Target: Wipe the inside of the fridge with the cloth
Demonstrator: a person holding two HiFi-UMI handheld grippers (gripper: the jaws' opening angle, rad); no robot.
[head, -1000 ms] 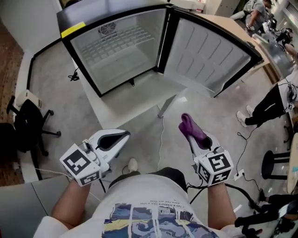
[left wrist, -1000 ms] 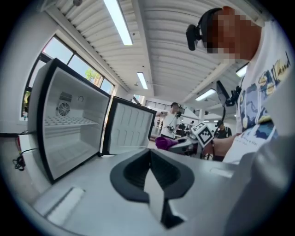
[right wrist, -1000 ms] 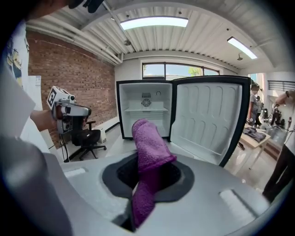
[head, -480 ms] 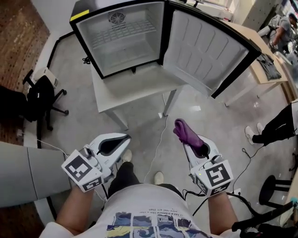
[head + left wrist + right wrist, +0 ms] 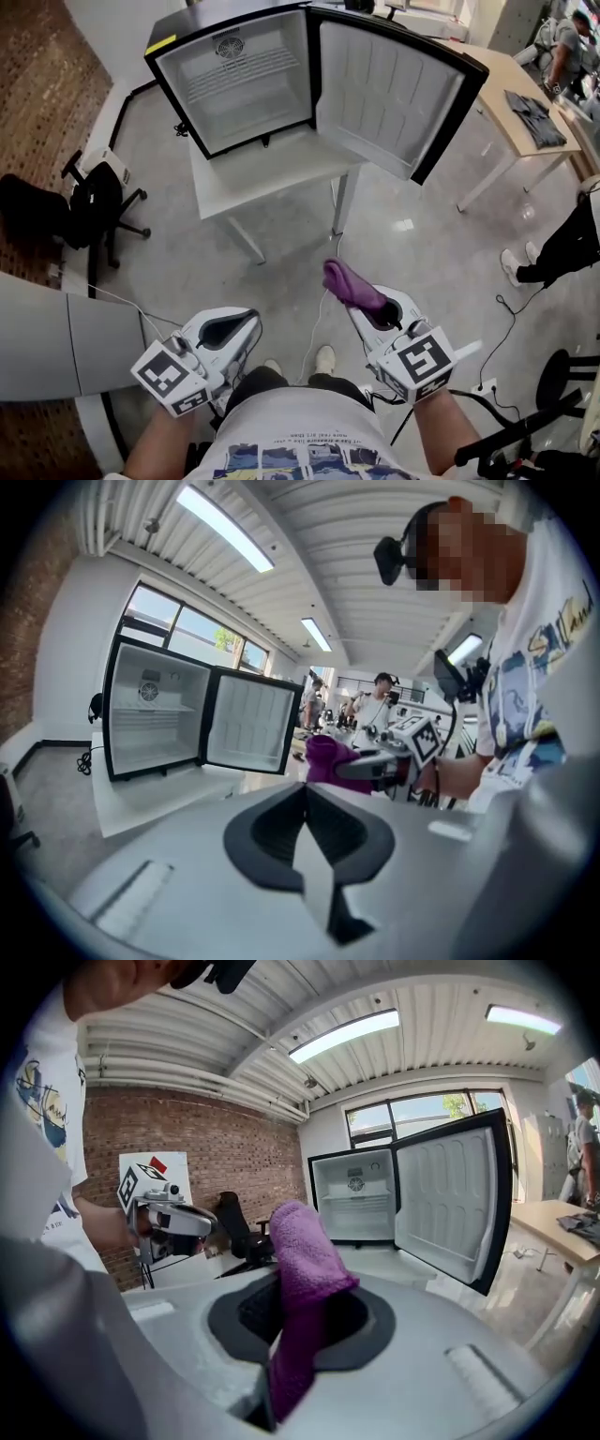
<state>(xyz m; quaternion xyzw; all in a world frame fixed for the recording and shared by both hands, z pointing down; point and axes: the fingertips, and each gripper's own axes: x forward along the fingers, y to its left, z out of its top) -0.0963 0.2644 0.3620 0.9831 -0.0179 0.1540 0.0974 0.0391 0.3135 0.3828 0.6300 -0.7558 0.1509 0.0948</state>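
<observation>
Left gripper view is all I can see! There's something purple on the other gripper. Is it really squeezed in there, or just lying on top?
Observer: Squeezed. In the right gripper view, the right gripper is shut on the purple cloth. The cloth runs down between the jaws and its top sticks up.
Operator: Cool! Is anything on the floor by the fridge's table?
Observer: Yes. The head view shows a black office chair on the floor. It is to the left of the white table that carries the open fridge.
</observation>
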